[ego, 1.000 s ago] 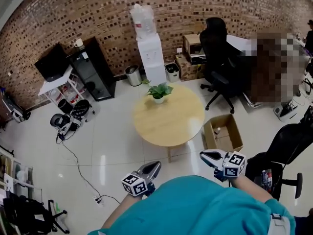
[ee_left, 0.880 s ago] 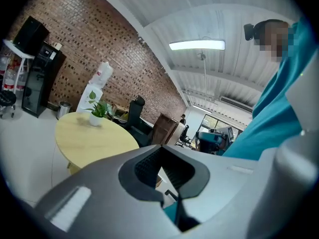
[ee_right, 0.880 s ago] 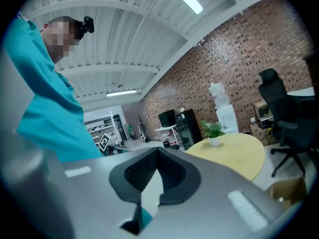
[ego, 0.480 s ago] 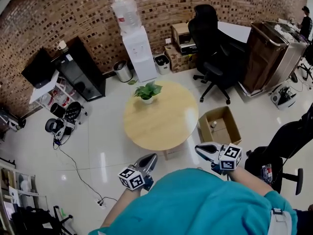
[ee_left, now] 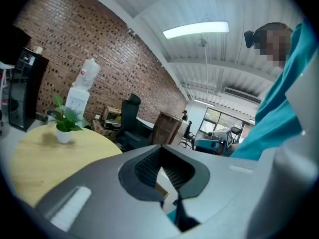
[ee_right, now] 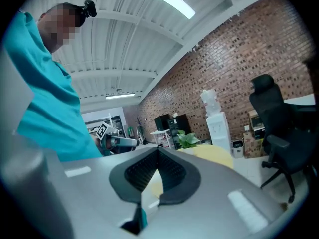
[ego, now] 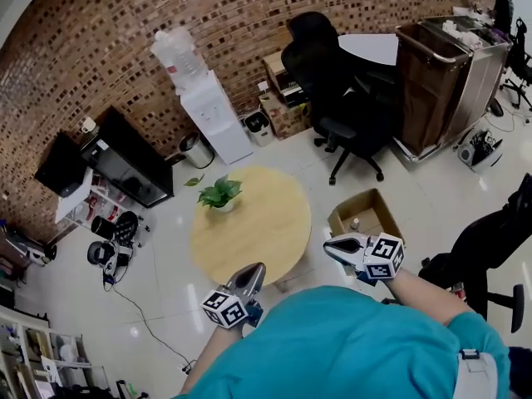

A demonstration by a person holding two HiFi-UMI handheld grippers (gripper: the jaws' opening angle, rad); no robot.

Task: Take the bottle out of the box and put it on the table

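The left gripper (ego: 252,273) and the right gripper (ego: 334,246) both have their jaws closed together, holding nothing. The bottle (ego: 355,223) sits inside the open cardboard box (ego: 386,213) on the floor, just beside the round wooden counter (ego: 258,231).

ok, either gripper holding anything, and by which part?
Nothing held. Left gripper and right gripper are both shut and empty; the bottle sits in the box.

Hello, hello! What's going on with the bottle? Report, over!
Left gripper, right gripper both shut, empty. Bottle in open box on floor beside table. Nothing blocking box; plant sits on table's far edge.
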